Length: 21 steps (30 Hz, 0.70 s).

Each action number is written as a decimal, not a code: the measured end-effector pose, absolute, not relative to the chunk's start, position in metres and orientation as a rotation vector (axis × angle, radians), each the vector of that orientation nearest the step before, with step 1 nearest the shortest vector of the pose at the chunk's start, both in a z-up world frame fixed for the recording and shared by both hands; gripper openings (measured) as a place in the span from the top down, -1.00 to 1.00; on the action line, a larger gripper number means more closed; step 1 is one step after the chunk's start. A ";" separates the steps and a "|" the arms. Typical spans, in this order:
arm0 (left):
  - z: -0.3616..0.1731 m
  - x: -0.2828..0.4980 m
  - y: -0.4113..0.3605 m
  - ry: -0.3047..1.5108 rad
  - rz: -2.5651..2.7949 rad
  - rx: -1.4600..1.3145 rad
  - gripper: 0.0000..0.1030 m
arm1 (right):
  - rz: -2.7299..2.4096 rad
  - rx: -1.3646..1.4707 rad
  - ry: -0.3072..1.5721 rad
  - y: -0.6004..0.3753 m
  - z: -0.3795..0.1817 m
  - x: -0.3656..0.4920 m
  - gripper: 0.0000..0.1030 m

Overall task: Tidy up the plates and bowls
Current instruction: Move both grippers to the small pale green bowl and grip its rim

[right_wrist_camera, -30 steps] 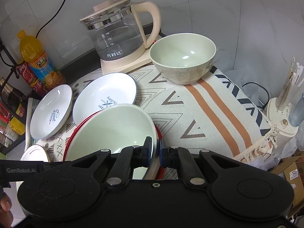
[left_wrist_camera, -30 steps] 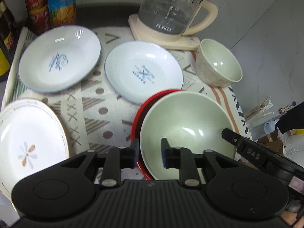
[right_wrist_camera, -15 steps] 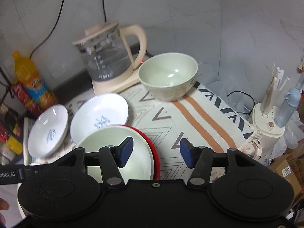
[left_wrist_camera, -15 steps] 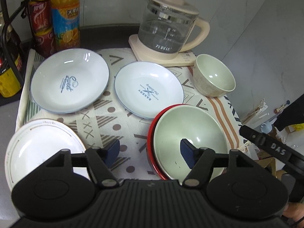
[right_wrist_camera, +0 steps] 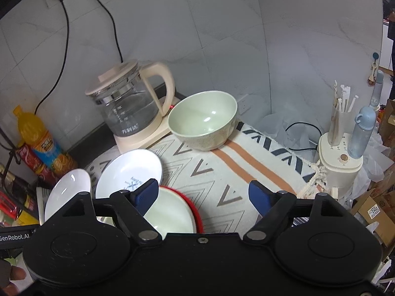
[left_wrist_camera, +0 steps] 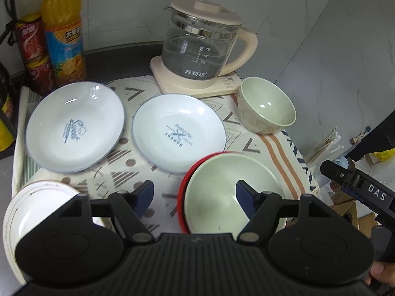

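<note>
Patterned cloth (left_wrist_camera: 138,172) spread with crockery, two grippers above the near edge.

Glass kettle (left_wrist_camera: 200,51) stands at the far side. Two white plates (left_wrist_camera: 74,128) (left_wrist_camera: 179,133) lie side by side mid-table; a third white plate (left_wrist_camera: 34,204) sits near left. Green bowl (left_wrist_camera: 217,192) rests in a red plate (left_wrist_camera: 184,190) near right; a second green bowl (left_wrist_camera: 267,109) stands far right beside the kettle. Left gripper (left_wrist_camera: 195,197): jaws wide, empty, above the nested bowl's left rim. Right gripper (right_wrist_camera: 203,194): jaws opening, nothing between them.
</note>
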State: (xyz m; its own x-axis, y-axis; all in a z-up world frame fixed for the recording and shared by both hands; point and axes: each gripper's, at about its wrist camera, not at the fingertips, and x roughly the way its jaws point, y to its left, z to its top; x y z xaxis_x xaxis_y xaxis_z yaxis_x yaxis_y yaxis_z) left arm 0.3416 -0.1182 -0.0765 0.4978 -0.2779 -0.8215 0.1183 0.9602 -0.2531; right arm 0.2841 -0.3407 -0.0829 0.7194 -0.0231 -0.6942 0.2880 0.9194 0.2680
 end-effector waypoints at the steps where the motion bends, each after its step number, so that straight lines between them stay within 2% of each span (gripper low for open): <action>1: -0.076 0.346 -0.122 1.023 -0.235 -0.168 -0.38 | -0.178 0.373 0.749 -0.343 -0.083 0.287 -0.61; 8: -0.079 0.378 -0.145 1.036 -0.194 -0.161 -0.41 | -0.164 0.399 0.756 -0.367 -0.088 0.315 -0.78; 21: -0.096 0.440 -0.209 1.067 -0.209 -0.173 -0.41 | -0.153 0.414 0.794 -0.414 -0.111 0.377 -0.88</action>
